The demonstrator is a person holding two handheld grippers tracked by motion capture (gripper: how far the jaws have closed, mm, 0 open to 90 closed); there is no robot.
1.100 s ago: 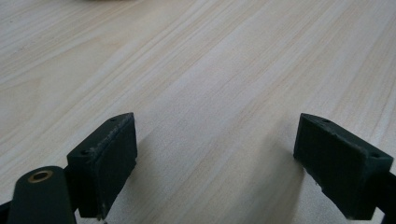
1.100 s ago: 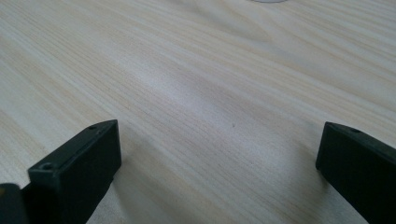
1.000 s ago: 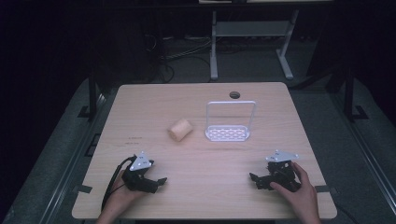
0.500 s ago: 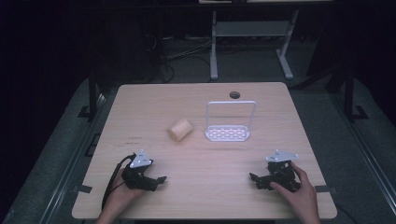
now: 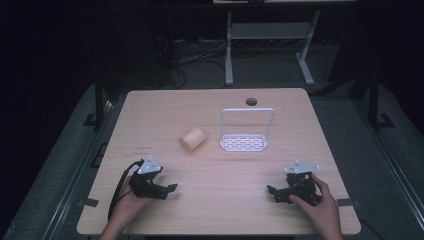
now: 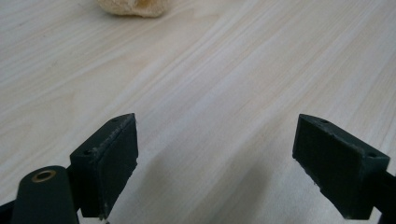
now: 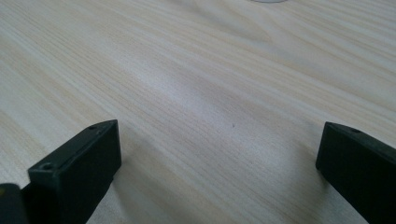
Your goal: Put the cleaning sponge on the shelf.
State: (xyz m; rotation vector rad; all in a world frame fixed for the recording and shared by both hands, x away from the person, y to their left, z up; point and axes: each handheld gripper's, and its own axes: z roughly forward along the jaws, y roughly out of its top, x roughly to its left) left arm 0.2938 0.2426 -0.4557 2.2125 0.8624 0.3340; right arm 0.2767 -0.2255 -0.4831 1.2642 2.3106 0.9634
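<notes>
Nothing looks begun: the left gripper (image 5: pixel 167 189) and right gripper (image 5: pixel 274 193) rest low in the frame, jaws spread wide and empty, while the tan bread roll (image 5: pixel 193 139) lies mid-frame, just left of the white rack (image 5: pixel 244 142), untouched.

From above, light fell only on my pale wooden table (image 5: pixel 225 165), evenly and without glare; the floor and the metal frames behind it sank into near black. The picture there was soft and a little grainy. Along my left gripper (image 6: pixel 215 163), the black jaws cast faint, diffuse shadows on the grain. The tan, rounded lump (image 6: pixel 133 7) at the top edge was blurred.
</notes>
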